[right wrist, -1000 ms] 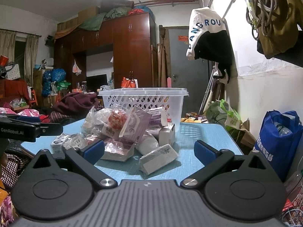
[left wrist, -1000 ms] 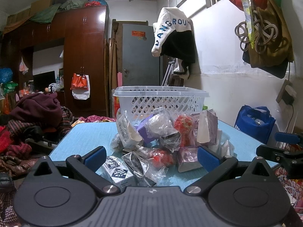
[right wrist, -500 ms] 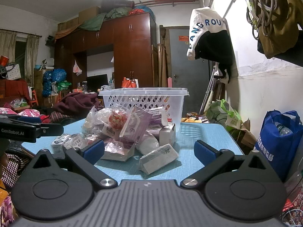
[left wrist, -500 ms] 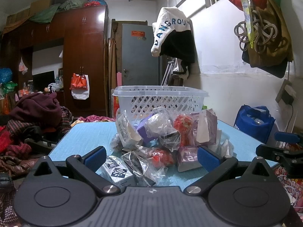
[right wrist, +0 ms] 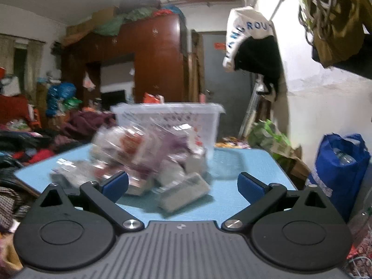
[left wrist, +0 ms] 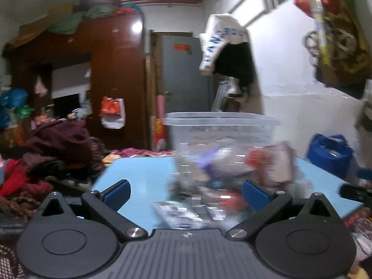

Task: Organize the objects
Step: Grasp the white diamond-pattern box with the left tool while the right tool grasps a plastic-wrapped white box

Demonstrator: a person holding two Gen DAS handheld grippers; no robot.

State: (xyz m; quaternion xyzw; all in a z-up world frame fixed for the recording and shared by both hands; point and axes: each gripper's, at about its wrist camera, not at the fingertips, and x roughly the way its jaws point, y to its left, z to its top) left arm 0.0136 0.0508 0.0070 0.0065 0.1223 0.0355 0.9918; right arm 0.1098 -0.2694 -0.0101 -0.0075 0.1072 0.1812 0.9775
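Observation:
A pile of small plastic-wrapped packets (left wrist: 223,176) lies on a light blue table (left wrist: 139,174), blurred by motion, in front of a white perforated basket (left wrist: 220,127). My left gripper (left wrist: 186,191) is open and empty, just short of the pile. In the right wrist view the same pile (right wrist: 144,158) and basket (right wrist: 167,121) show, with one grey packet (right wrist: 183,193) nearest. My right gripper (right wrist: 182,184) is open and empty, near that packet.
A blue bag (right wrist: 339,167) stands right of the table. Heaps of clothes (left wrist: 46,153) lie to the left. A dark wardrobe (left wrist: 111,81) and a grey door (left wrist: 183,74) are behind. The other gripper's tip (left wrist: 355,191) shows at the right edge.
Both views have gone blurred with motion. Both grippers have shifted: the left view has swung left so the pile sits further right, and the right gripper has moved closer to the pile.

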